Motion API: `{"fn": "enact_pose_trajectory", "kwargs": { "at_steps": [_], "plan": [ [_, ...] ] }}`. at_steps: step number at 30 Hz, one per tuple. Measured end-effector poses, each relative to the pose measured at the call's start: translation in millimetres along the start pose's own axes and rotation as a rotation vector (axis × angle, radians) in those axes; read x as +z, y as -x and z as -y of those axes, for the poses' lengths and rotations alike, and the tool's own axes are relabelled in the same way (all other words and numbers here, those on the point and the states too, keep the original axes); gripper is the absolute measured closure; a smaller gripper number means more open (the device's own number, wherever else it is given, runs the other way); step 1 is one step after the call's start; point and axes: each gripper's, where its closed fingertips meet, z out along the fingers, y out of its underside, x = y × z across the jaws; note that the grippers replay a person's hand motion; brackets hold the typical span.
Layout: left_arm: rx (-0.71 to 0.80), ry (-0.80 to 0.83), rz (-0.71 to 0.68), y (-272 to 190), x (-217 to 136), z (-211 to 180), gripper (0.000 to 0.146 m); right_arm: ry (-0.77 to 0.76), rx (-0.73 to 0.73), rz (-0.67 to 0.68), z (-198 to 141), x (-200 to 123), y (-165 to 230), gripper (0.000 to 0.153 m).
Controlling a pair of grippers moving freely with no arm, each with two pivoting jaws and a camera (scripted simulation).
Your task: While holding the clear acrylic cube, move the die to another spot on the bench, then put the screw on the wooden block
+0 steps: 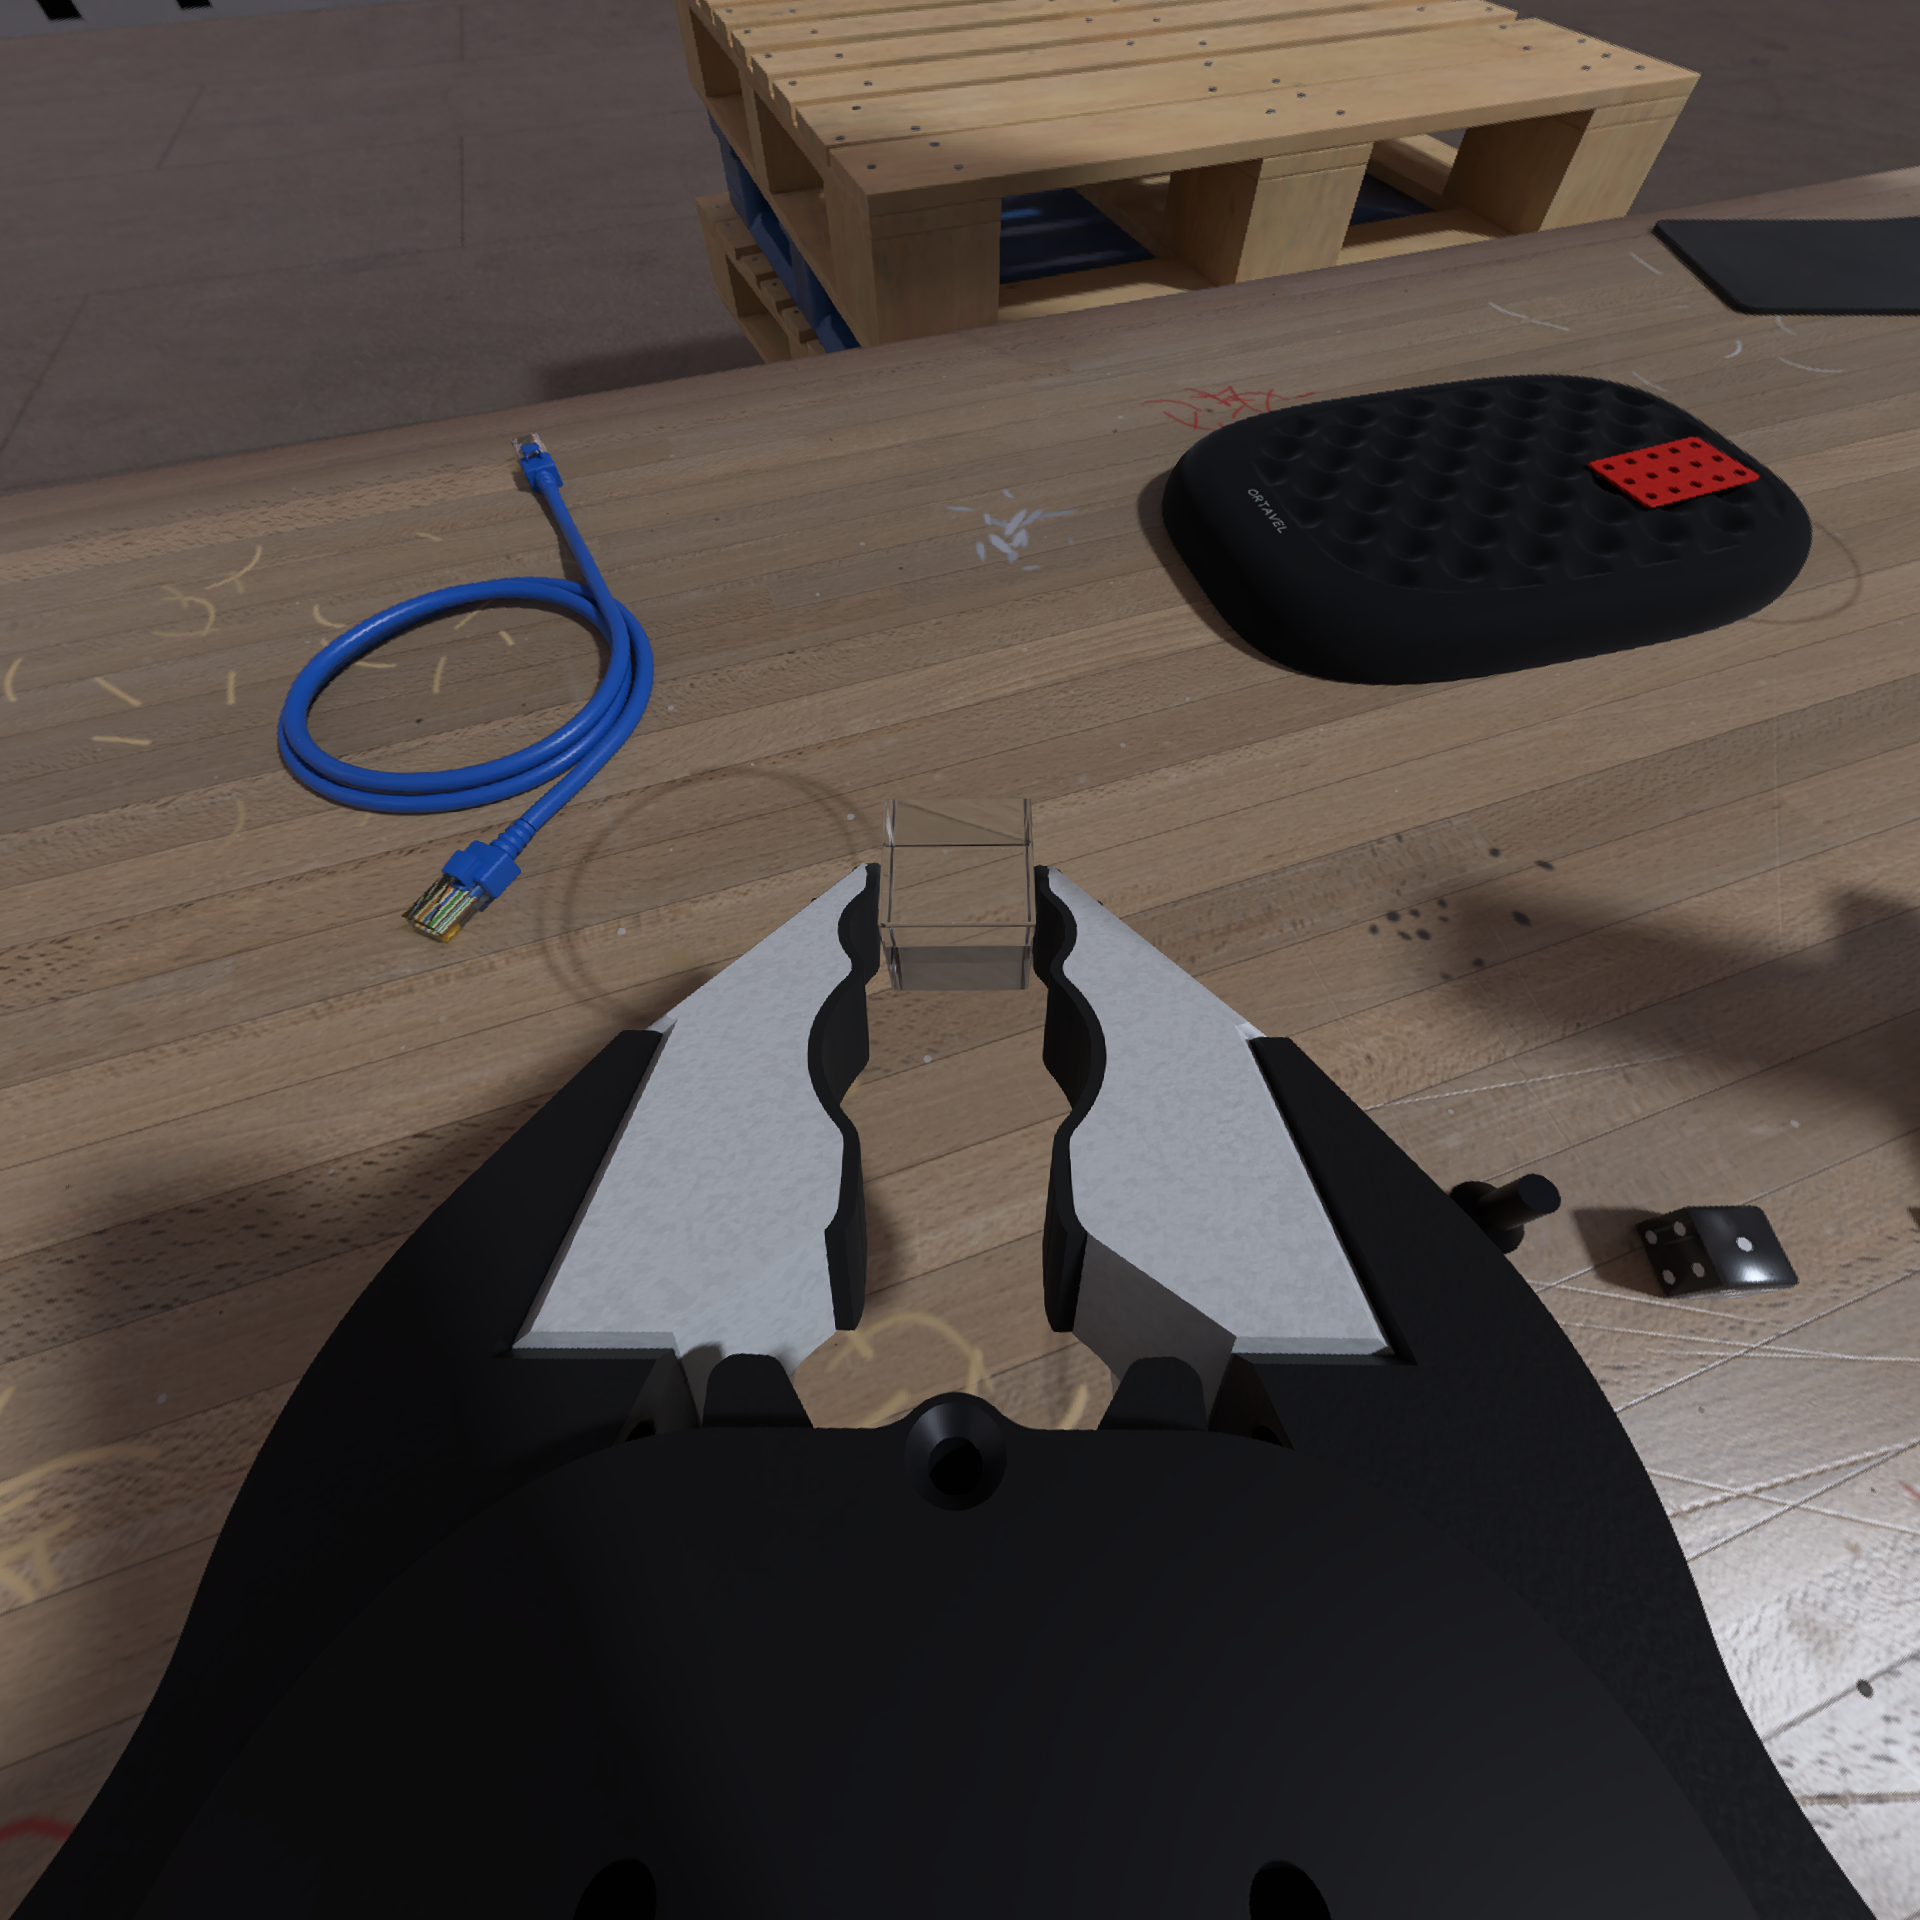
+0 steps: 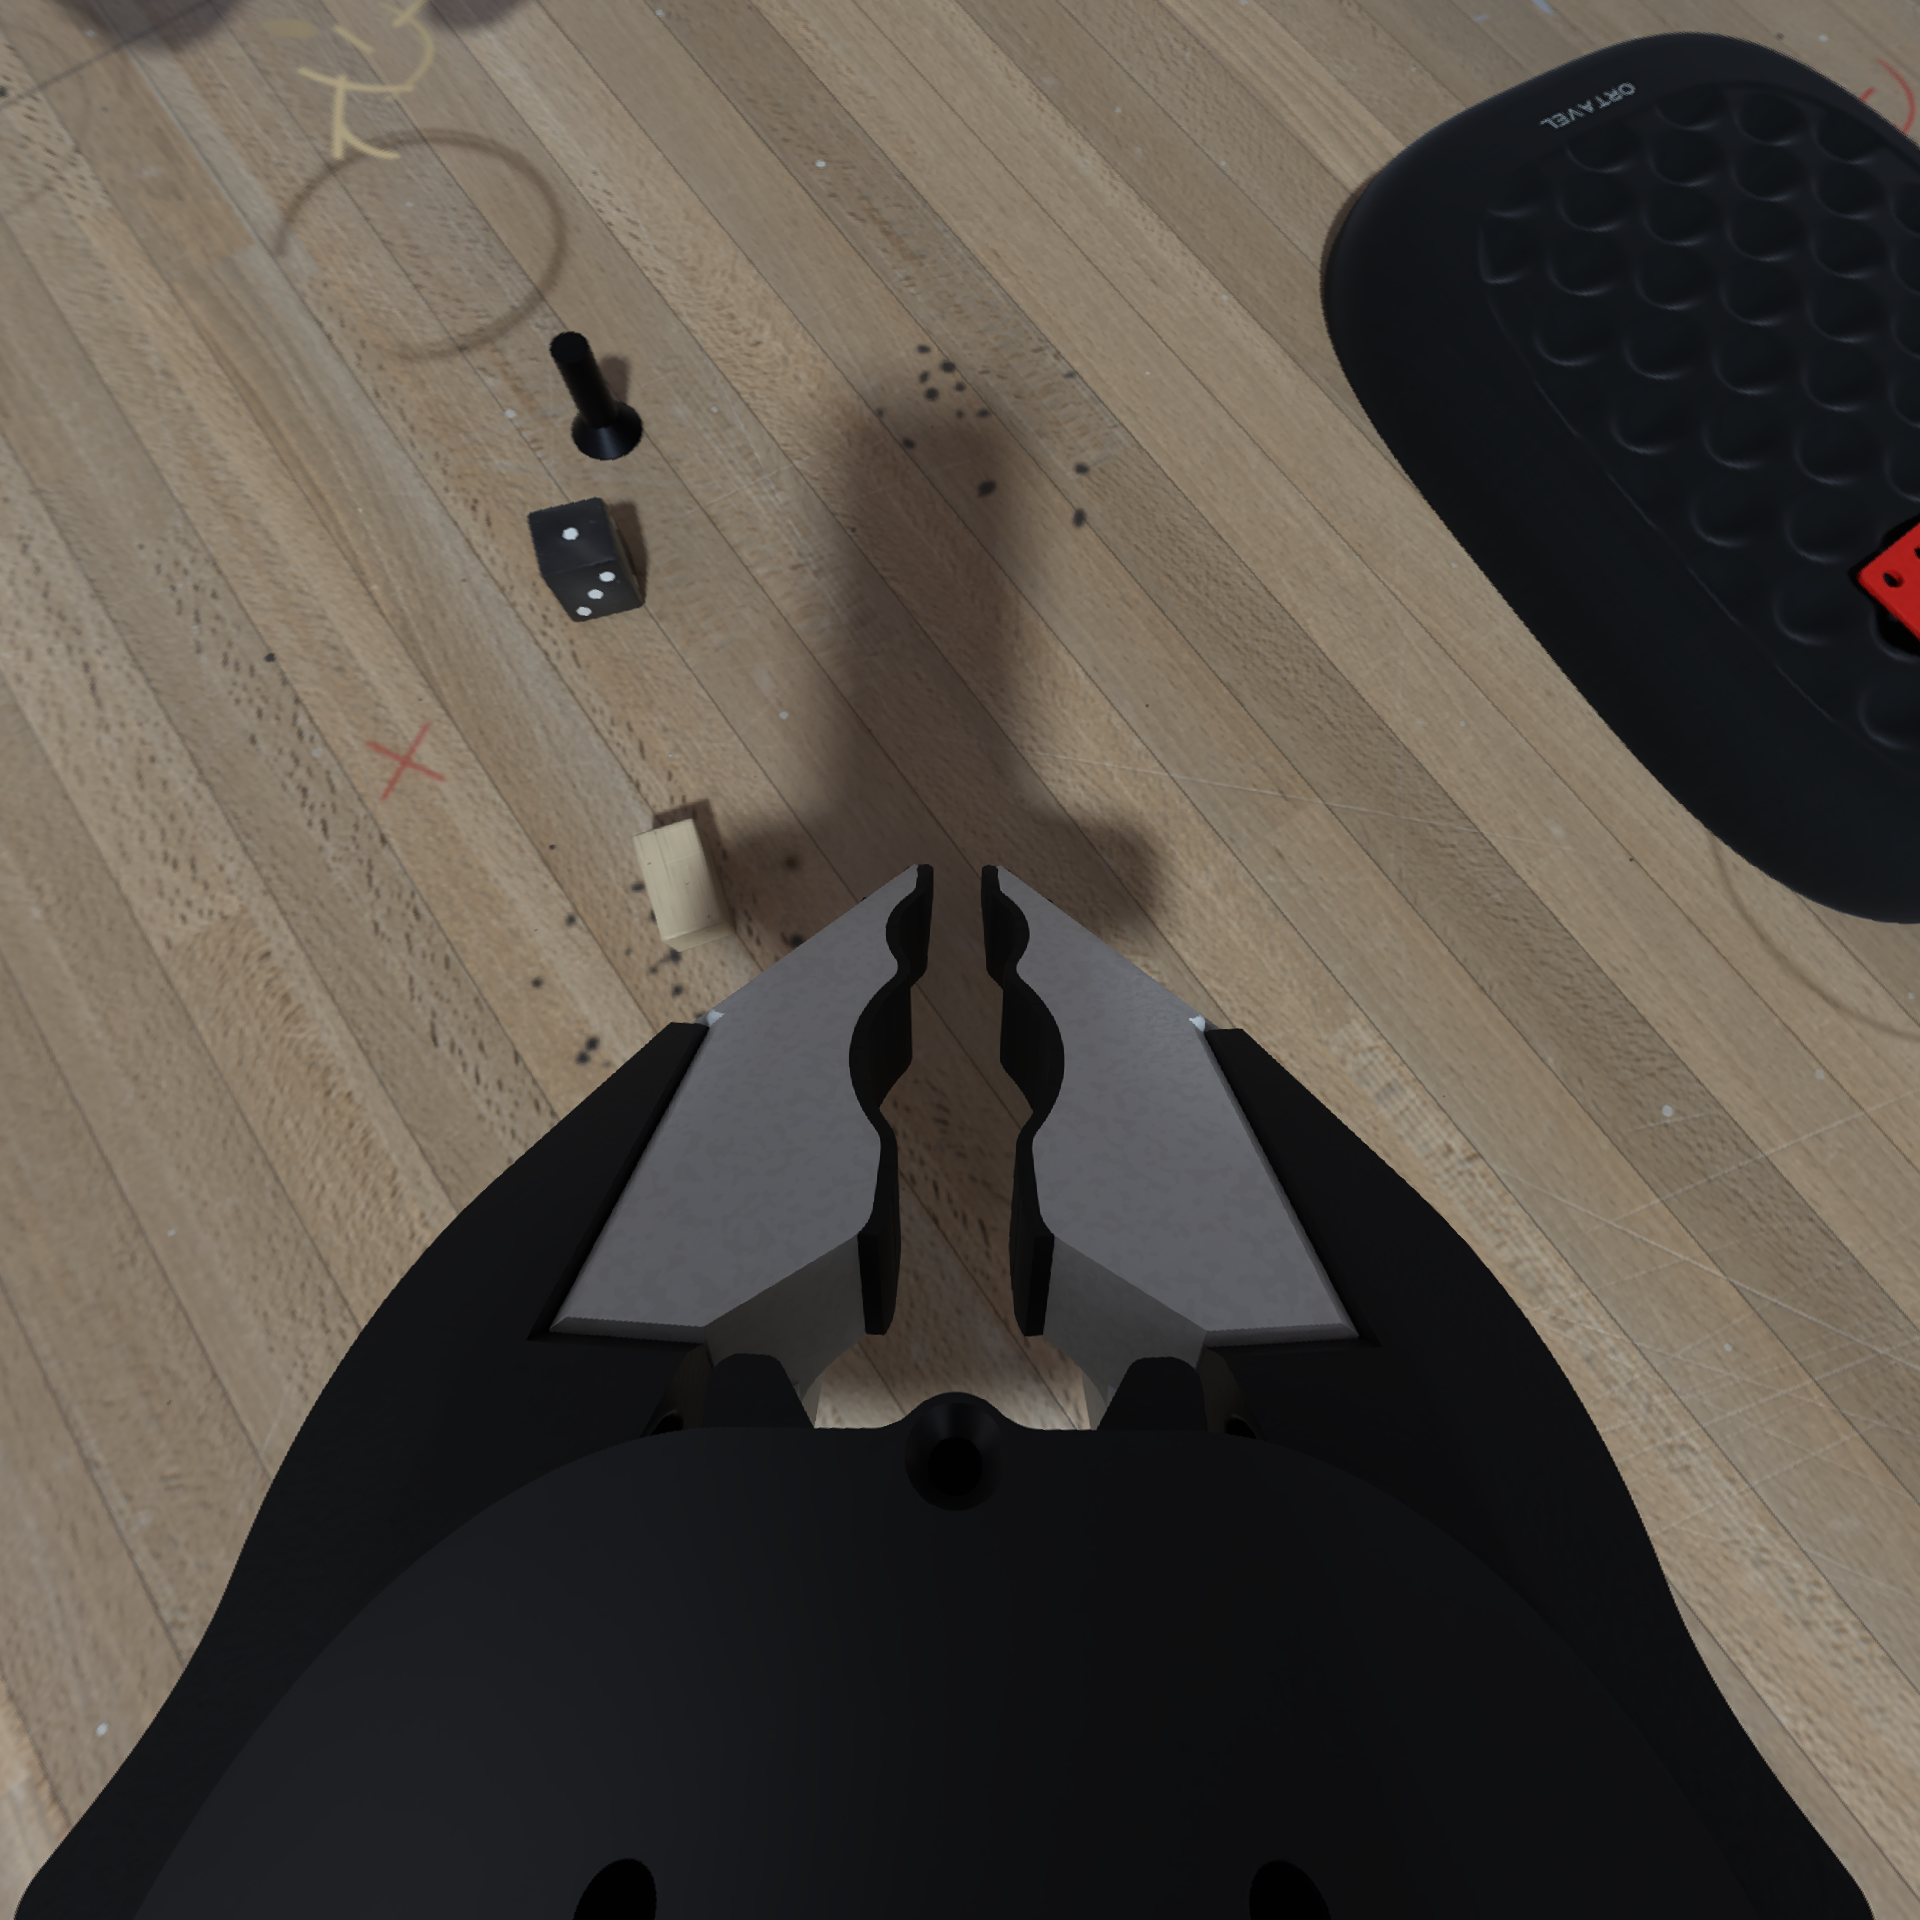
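Left gripper (image 1: 954, 883) clamped on the clear cube (image 1: 956, 902), one fingertip pressed to each side wall, cube raised off the bench (image 1: 935, 644). To its left, a coiled blue cable (image 1: 468, 691) flat on the wood. Far right, a black dimpled pad (image 1: 1475, 530) carrying a red perforated plate (image 1: 1675, 471). Low on the right, a black die (image 1: 1714, 1250) just beside a black screw (image 1: 1507, 1205), both on the bench, apart from the fingers. Beyond the bench edge, a wooden pallet (image 1: 1143, 156).

Right gripper (image 2: 956, 878) nearly closed, a narrow gap between the tips, gripping nothing, hanging above bare wood. Just left of the tips, a small pale wooden block (image 2: 681, 883). Farther out, in line: die (image 2: 584, 559), then screw (image 2: 594, 400) standing on its head. Pad (image 2: 1662, 416) at upper right, well apart.
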Motion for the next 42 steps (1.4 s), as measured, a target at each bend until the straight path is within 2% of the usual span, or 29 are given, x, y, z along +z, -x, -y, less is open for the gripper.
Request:
{"fn": "enact_pose_trajectory", "kwargs": {
  "at_steps": [3,7,11,14,17,24,30,36,42],
  "plan": [
    [-0.005,0.006,-0.011,-2.1,0.5,-1.1,0.118,-0.026,0.002,-0.028,6.8,1.2,-1.3,0.143],
    [0.011,0.01,-0.033,-10.3,0.5,-2.2,0.118,-0.113,-0.021,0.032,40.5,6.5,16.0,0.139],
    [0.03,0.009,-0.041,-14.9,0.0,-2.6,0.118,0.004,-0.294,0.02,62.0,23.1,25.7,0.138],
    [0.021,0.014,-0.052,-14.5,0.4,-3.2,0.118,0.067,-0.487,0.124,75.4,31.1,36.5,0.14],
    [-0.001,0.016,-0.069,-14.7,-0.8,-1.8,0.118,0.171,-0.654,0.153,81.6,40.5,36.1,0.136],
    [-0.011,0.0,-0.091,-17.9,-5.5,3.6,0.118,0.387,-0.819,0.228,70.6,63.2,32.9,0.134],
    [-0.01,-0.007,-0.097,-19.5,-7.3,5.4,0.118,0.521,-0.836,0.284,60.0,64.3,27.8,0.145],
    [-0.01,-0.006,-0.104,-21.6,-7.9,5.6,0.118,0.654,-0.743,0.333,27.4,32.0,21.0,0.145],
    [0.006,-0.005,-0.113,-27.1,-8.9,5.1,0.118,0.641,-0.633,0.339,14.4,7.8,16.5,0.141]
  ]
}}
